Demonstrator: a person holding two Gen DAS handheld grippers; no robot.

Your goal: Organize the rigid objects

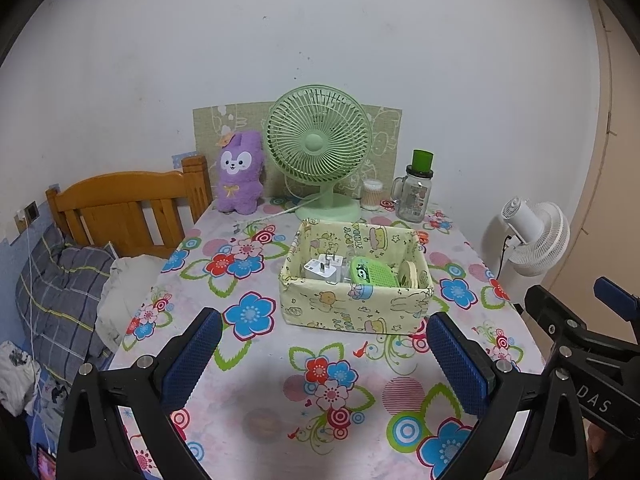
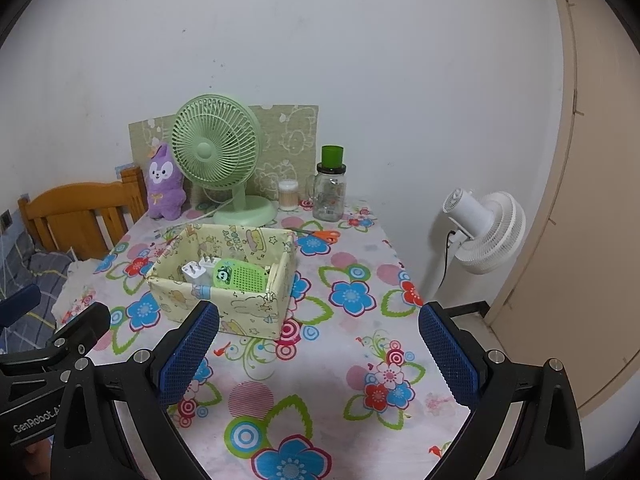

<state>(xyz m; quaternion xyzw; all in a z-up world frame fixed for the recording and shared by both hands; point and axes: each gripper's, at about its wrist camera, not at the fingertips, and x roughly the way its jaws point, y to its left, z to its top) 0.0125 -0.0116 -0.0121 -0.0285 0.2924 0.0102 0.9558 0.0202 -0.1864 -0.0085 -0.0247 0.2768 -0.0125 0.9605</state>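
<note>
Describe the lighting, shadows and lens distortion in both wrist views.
Left wrist view: even indoor light, a soft shadow on the tablecloth between the open left gripper fingers; fisheye bends the wall edge at right, corners black. Right wrist view: same flat light, a faint shadow ahead of the open right gripper; the door frame bows; the fabric box stays sharp.

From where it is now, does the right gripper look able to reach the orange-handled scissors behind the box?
Probably yes. The right gripper is open and empty, and the scissors lie flat on bare tablecloth right of the fabric box, so the path past the box's right side looks free.
</note>
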